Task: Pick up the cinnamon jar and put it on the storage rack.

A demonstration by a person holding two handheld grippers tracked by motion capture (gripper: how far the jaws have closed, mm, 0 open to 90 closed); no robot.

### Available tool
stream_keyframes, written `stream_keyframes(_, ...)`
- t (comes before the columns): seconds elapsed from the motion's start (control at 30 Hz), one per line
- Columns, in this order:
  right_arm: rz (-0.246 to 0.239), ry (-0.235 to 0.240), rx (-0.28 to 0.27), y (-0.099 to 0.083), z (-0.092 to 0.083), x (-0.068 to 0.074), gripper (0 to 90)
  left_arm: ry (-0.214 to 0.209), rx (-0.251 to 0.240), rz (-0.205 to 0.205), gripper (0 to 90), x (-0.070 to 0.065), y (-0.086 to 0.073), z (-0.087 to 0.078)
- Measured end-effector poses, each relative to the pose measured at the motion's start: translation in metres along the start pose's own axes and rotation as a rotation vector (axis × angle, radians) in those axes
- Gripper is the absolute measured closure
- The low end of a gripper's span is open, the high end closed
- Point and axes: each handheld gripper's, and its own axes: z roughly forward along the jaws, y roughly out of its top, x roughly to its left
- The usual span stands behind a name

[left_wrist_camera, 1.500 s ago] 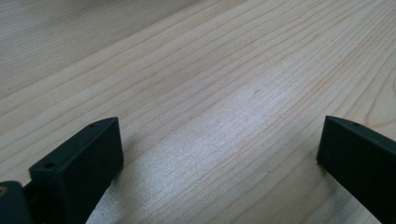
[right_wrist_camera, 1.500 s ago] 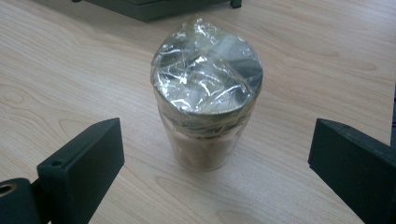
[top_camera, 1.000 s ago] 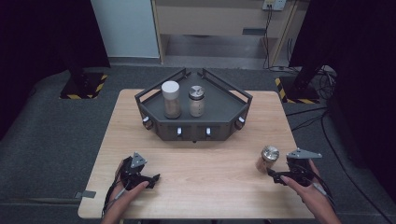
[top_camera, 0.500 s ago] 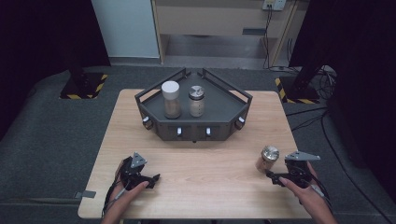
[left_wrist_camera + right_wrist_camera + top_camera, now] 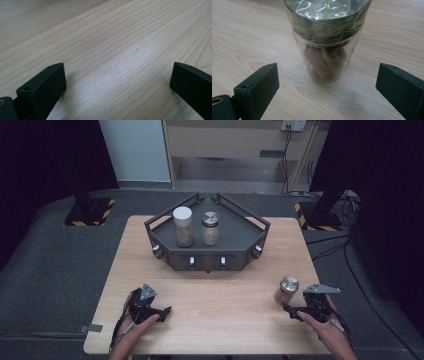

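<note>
A light wooden desk (image 5: 210, 320) stands on grey carpet (image 5: 50, 270). Behind it are a pale cabinet (image 5: 235, 140), black stands on yellow-and-black striped bases (image 5: 87, 212), and loose cables (image 5: 345, 205) at the right near a wall socket (image 5: 293, 125).

The table (image 5: 235, 320) is pale wood with a fine straight grain, smooth and faintly sheened where light falls between the left gripper (image 5: 117, 82) jaws, which are matt black plastic, held apart. Just ahead of the right gripper (image 5: 327, 85), between its spread matt black jaws, the jar (image 5: 325, 50) is clear glossy glass, its lid wrapped in crinkled shiny film; brown, dull sticks inside look like bark. Well beyond both grippers, the tray (image 5: 240, 251) looks like dark matt metal, though it could be plastic.
</note>
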Motion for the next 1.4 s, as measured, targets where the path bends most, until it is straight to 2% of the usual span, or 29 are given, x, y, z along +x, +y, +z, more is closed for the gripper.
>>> stream_keyframes(1.1, 0.009, 0.001, 0.002, 0.015, 0.016, 0.000, 8.4, -0.001, 0.001, 0.000, 0.0, 0.000, 0.000, 0.000)
stream_keyframes(1.4, -0.010, 0.007, 0.007, 0.021, 0.023, 0.003, 12.8, -0.001, 0.001, -0.001, 0.0, 0.000, 0.000, 0.000)
